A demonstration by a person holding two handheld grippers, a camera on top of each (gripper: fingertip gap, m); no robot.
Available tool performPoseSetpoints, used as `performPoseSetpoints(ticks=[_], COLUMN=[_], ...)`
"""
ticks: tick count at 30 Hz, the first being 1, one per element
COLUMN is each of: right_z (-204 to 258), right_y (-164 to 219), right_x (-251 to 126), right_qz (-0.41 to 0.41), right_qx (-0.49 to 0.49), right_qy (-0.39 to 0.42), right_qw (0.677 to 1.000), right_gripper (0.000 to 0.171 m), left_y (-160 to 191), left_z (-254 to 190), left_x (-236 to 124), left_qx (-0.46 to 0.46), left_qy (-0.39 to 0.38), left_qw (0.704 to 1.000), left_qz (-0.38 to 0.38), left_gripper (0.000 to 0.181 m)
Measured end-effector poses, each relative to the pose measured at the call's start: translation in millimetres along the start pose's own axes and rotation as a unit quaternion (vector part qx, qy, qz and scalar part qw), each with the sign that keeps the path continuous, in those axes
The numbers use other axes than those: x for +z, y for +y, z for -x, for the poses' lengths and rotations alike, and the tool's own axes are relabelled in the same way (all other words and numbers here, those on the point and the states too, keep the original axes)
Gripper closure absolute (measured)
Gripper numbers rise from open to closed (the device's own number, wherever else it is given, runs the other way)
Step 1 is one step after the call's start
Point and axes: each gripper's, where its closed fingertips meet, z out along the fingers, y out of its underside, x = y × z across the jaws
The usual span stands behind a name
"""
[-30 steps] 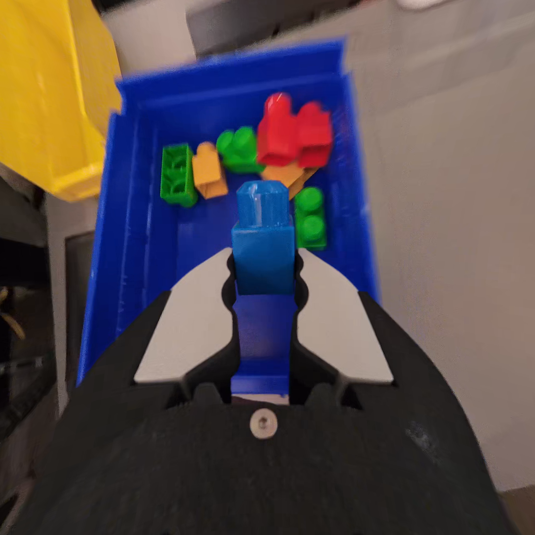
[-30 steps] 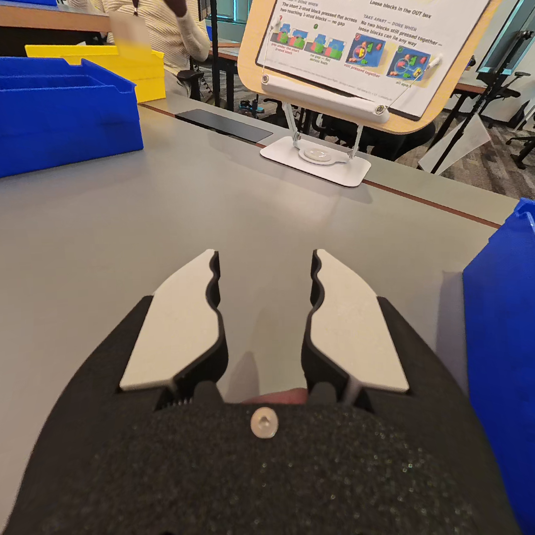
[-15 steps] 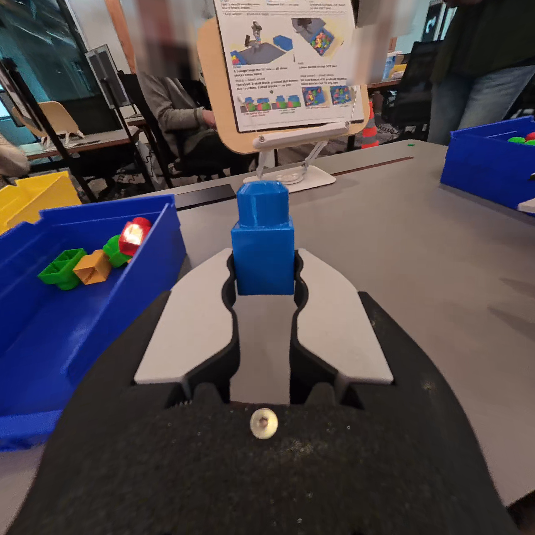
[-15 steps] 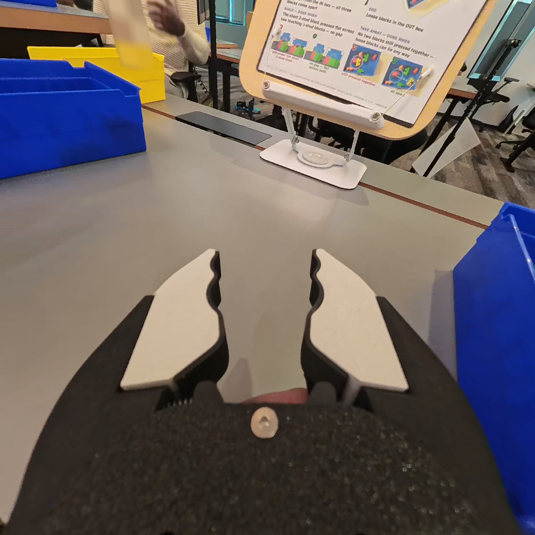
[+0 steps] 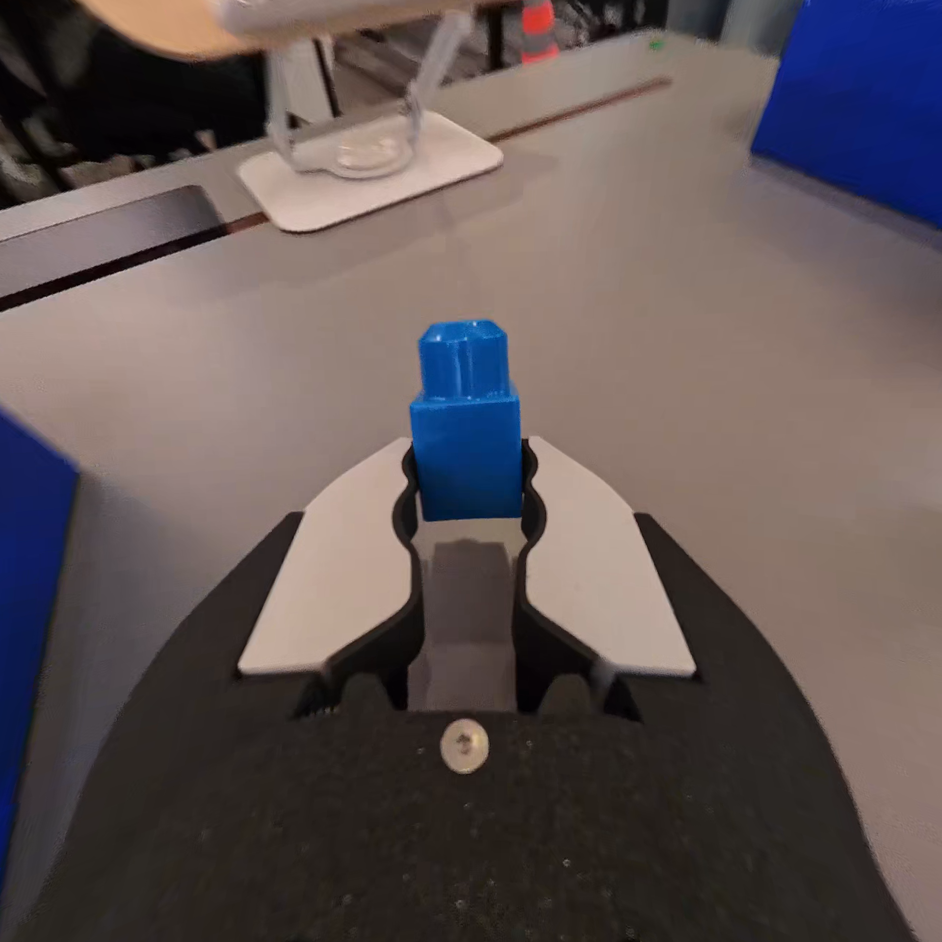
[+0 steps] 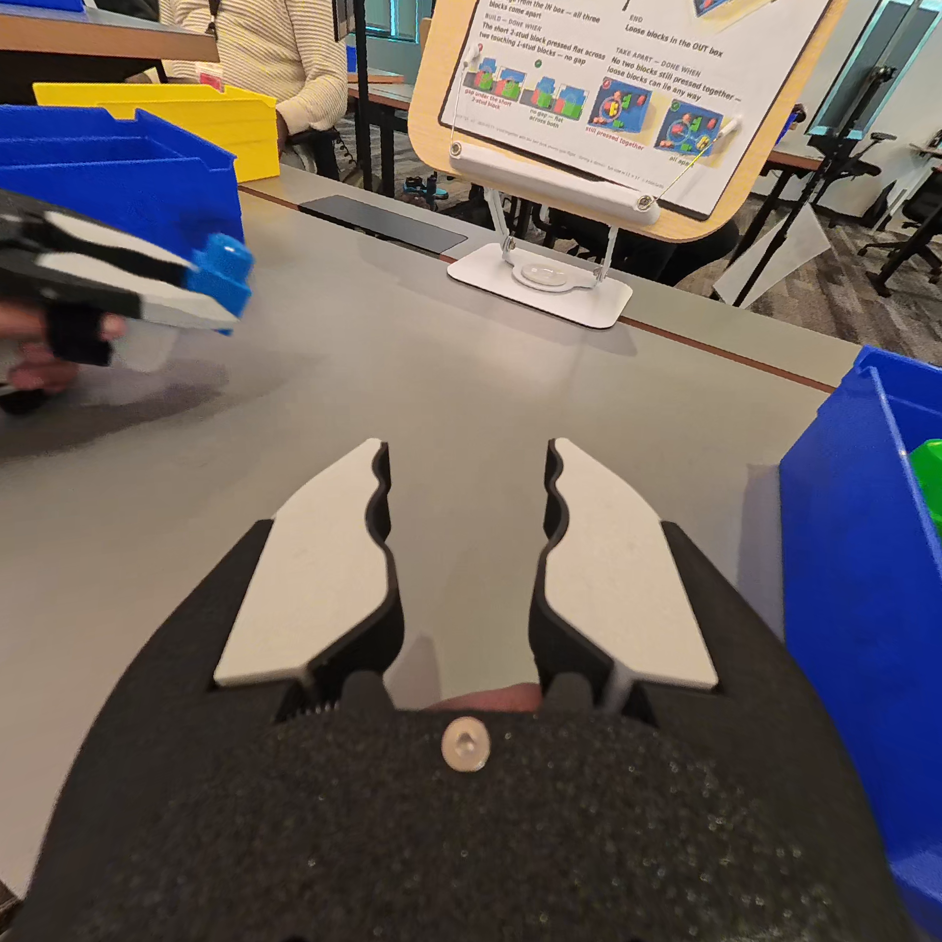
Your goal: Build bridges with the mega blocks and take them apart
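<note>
One claw grips a blue block; the other gapes.

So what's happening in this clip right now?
A person holds two handheld grippers over a grey table. The left gripper is shut on a blue single-stud plastic block, carried above the bare tabletop. The right gripper is open and empty. A blue plastic bin at the right holds something green. No blocks are on the table yet.

left view: motion-blurred wooden instruction board stand, top cut off | right view: blue plastic bin cropped at edge, green block mostly hidden
</note>
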Motion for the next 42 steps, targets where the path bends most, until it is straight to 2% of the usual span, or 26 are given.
performPoseSetpoints(ticks=[1, 3, 5, 7, 14, 22, 26, 29, 33, 37, 42], right_z=[-1, -3, -4, -6, -11, -10, -8, -9, -10, -4, 7], right_y=[0, -1, -1, -1, 6, 10, 9, 8, 8, 14, 18], right_x=[0, 0, -1, -1, 4, 7, 12, 16, 21, 22, 18], right_qz=[0.001, 0.001, 0.001, 0.002, 0.009, 0.014, 0.015, 0.018, 0.02, 0.033, 0.037], right_qx=[0.0, 0.0, 0.0, -0.001, 0.007, 0.01, 0.002, -0.001, 0.012, 0.013, 0.014], right_qy=[0.0, 0.001, 0.001, 0.001, 0.001, -0.004, -0.014, -0.018, -0.025, -0.027, -0.027], right_qw=[1.0, 1.0, 1.0, 1.0, 1.0, 1.0, 1.0, 1.0, 0.999, 0.999, 0.999], right_gripper=[0.113, 0.113, 0.114, 0.114, 0.114, 0.114, 0.113, 0.111, 0.106, 0.103, 0.104], left_y=[2, 19, 26, 35, 42, 44, 22, -8, -16, 0, 20], left_z=[-4, -5, -13, -14, -19, -31, -25, -17, -16, -21, -24], left_x=[12, 26, 34, 35, 25, 25, -5, -53, -117, -154, -174], left_qx=[0.016, 0.001, 0.008, 0.029, 0.063, 0.016, 0.026, 0.024, -0.013, -0.037, -0.092], left_qy=[0.015, 0.021, 0.045, 0.037, 0.035, 0.076, 0.054, 0.004, -0.055, -0.11, -0.138], left_qw=[0.999, 0.991, 0.983, 0.975, 0.955, 0.953, 0.976, 0.997, 0.996, 0.985, 0.973], left_qz=[0.026, 0.134, 0.177, 0.219, 0.289, 0.293, 0.209, 0.068, -0.076, -0.131, -0.158], left_gripper=[0.144, 0.144, 0.144, 0.144, 0.144, 0.137, 0.128, 0.101, 0.083, 0.078, 0.079])
